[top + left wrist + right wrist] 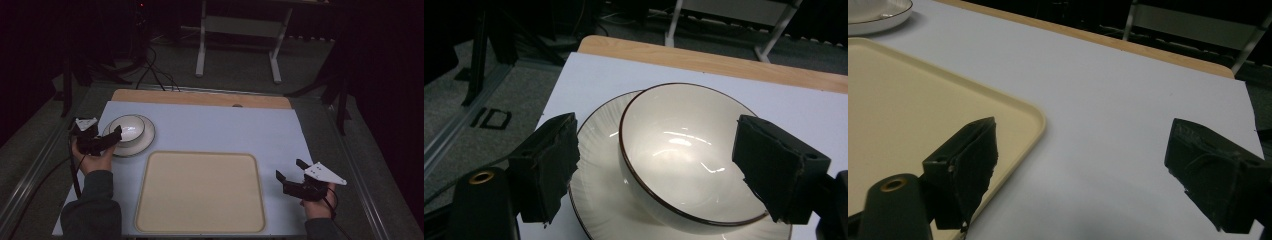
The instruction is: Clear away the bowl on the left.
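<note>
Nearest the high camera, a flat beige rectangular tray [200,192] lies on the white-covered desk [225,130]. At its far left, a glossy white ceramic bowl with a dark rim [684,155] sits on a white ribbed plate [599,150]. Left tool [669,170]: jaws spread wide, flanking the bowl without contact. Right tool [1088,180]: jaws spread, empty, beside the tray's right edge.
</note>
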A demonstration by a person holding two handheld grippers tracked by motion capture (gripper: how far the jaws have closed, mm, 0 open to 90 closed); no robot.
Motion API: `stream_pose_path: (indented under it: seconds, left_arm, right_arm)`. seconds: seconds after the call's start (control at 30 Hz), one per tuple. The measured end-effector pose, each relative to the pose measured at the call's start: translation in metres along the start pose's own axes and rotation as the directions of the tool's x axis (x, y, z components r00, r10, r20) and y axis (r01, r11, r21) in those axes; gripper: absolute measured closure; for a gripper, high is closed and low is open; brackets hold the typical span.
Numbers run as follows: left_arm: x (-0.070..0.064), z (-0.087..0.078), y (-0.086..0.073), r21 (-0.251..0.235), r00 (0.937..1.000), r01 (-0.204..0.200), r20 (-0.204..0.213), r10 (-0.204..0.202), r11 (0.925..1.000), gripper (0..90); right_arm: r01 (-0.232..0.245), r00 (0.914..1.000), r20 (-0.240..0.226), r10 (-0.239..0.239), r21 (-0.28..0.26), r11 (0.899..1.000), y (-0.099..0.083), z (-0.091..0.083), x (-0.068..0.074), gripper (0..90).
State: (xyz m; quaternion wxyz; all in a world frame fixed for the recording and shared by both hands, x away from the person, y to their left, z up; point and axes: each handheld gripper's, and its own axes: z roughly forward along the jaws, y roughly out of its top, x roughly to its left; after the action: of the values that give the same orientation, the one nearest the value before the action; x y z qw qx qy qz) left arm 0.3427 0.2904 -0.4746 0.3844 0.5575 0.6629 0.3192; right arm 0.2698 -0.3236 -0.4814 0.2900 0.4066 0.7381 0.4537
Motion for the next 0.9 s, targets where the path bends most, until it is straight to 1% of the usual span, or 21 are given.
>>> stream_pose_path:
  seconds: [0.17, 0.27, 0.43, 0.5, 0.53, 0.57, 0.73, 0.83, 0.9]
  left_arm:
    - [0.002, 0.008, 0.0, 0.017, 0.9999, 0.006, -0.01, -0.006, 0.9998, 20.0]
    - [0.004, 0.013, 0.001, 0.035, 0.9998, 0.018, -0.013, -0.017, 0.9992, 21.5]
    - [0.006, 0.019, 0.005, 0.05, 0.9992, 0.026, -0.032, -0.024, 0.9984, 21.7]
    - [0.008, 0.021, 0.006, 0.047, 0.9988, 0.039, -0.032, -0.038, 0.9981, 21.8]
    - [0.009, 0.024, 0.005, 0.053, 0.9982, 0.047, -0.041, -0.045, 0.9975, 21.9]
    - [0.009, 0.025, 0.005, 0.062, 0.9981, 0.046, -0.043, -0.043, 0.997, 21.9]
    - [0.008, 0.033, 0.001, 0.086, 0.9985, 0.04, -0.041, -0.036, 0.9955, 23.4]
    - [0.007, 0.036, 0.0, 0.099, 0.9984, 0.045, -0.039, -0.042, 0.9941, 25.2]
    - [0.007, 0.041, -0.002, 0.127, 0.9984, 0.053, -0.027, -0.05, 0.9904, 28.7]
  right_arm:
    - [-0.001, 1.0, -0.001, 0.001, -0.001, 1.0, 0.0, 0.0, 0.0, 13.4]
    - [-0.004, 1.0, 0.002, 0.004, -0.003, 1.0, 0.0, -0.001, -0.001, 13.4]
    - [-0.004, 1.0, 0.003, 0.004, -0.003, 1.0, 0.0, -0.001, -0.001, 13.4]
    - [0.0, 1.0, 0.003, 0.0, -0.002, 1.0, 0.0, -0.001, -0.001, 13.5]
    - [0.001, 1.0, 0.002, -0.001, -0.001, 1.0, 0.0, 0.0, -0.001, 13.5]
    - [0.001, 1.0, 0.002, -0.001, -0.001, 1.0, 0.0, -0.001, -0.001, 13.5]
    - [0.001, 1.0, 0.002, -0.001, -0.002, 1.0, 0.0, -0.001, -0.001, 13.5]
    - [0.001, 1.0, 0.002, -0.001, -0.002, 1.0, 0.0, -0.001, -0.001, 13.4]
    - [0.001, 1.0, 0.001, -0.001, -0.002, 1.0, 0.0, -0.001, -0.001, 13.5]
